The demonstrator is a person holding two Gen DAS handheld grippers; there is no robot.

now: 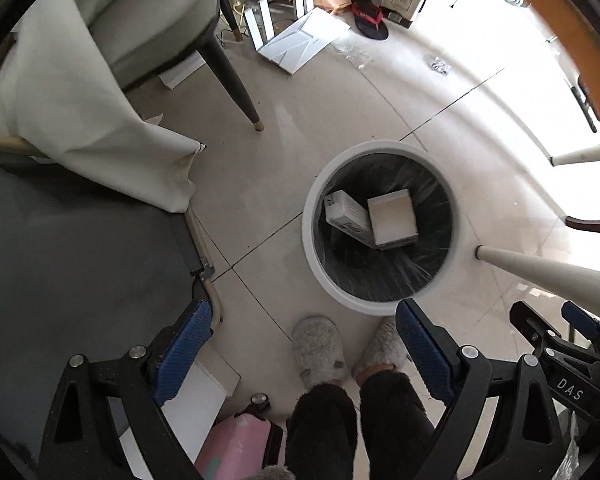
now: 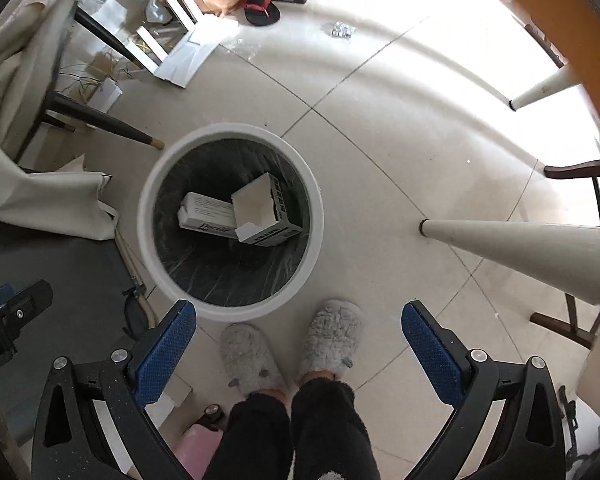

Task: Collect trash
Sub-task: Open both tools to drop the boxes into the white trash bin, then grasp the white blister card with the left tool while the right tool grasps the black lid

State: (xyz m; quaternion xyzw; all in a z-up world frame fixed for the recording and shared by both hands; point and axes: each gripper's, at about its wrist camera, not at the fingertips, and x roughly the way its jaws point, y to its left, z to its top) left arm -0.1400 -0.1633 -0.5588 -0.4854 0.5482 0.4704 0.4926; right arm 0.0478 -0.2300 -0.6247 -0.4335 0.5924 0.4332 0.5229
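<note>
My left tongs (image 1: 304,344) hung wide apart over the floor, blue pads (image 1: 184,354) gripping nothing, only my fluffy slippers (image 1: 320,350) showing between them. My right tongs (image 2: 299,344) gaped just as wide and held nothing either. Straight below me stood the white bin (image 2: 148,216) with its dark liner, and down at the bottom lay two cartons. The opened white box (image 2: 256,204) sat tilted, partly overlapping the printed carton (image 2: 206,216) beside it. From the left view the same bin (image 1: 310,236) sat just ahead of my toes, both boxes (image 1: 392,216) inside. A cream table leg (image 2: 520,252) slanted in on the right, well apart from the bin. Farther off on the tiles lay flattened white cardboard (image 1: 304,40), a red-strapped sandal (image 1: 370,18) and a small crumpled wrapper (image 2: 343,30).
</note>
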